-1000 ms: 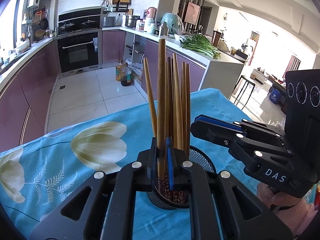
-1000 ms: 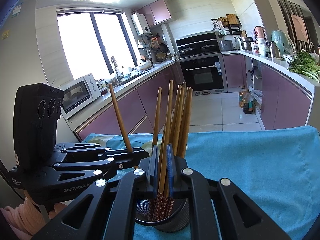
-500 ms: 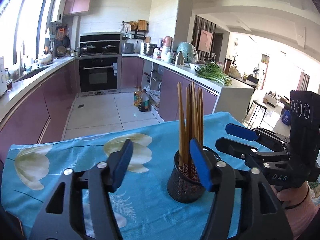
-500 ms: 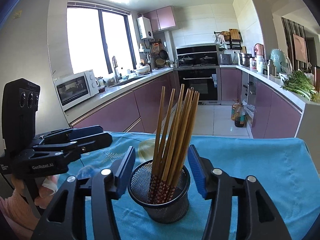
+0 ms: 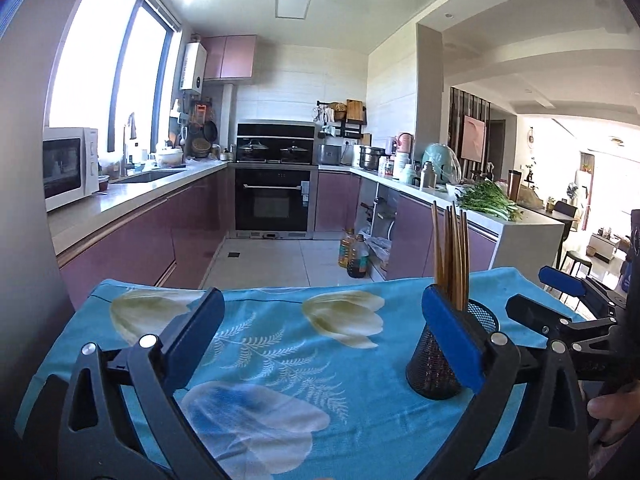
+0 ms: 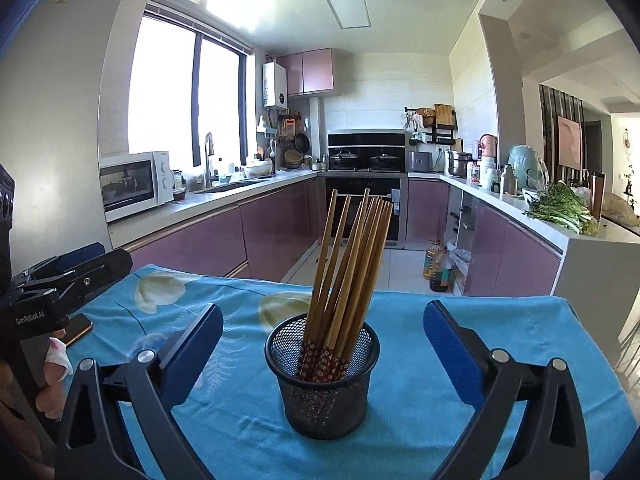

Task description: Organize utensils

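Both pairs of tongs have let go of the chopsticks they pinched a second ago and drawn back from the holder. We now see our left tongs (image 5: pixel 324 344) with blue pads spread wide and still opening, nothing between them but cloth; the holder stands off to their right, partly hidden behind the right-hand blue pad (image 5: pixel 452 344). Our right tongs (image 6: pixel 324 356) are likewise released and opening, their pads set either side of the black wire-mesh cylindrical holder (image 6: pixel 324 384) without touching it.

That holder stands upright on the worktop (image 6: pixel 500 328), which is covered by a turquoise cloth printed with pale tulips and fern leaves (image 5: pixel 280 356). Inside it sits a bundle of brown wooden chopsticks with red patterned ends (image 6: pixel 348 264), patterned ends down, leaning toward the right side of the rim and fanning out at the top.

From the right wrist view, the left tongs show at the left edge, with a person's hand (image 6: pixel 48 376) under them and a dark phone (image 6: pixel 78 328) lying on the cloth just beside. From the left wrist view, the right tongs reach in from the right edge, near the holder but apart from it.
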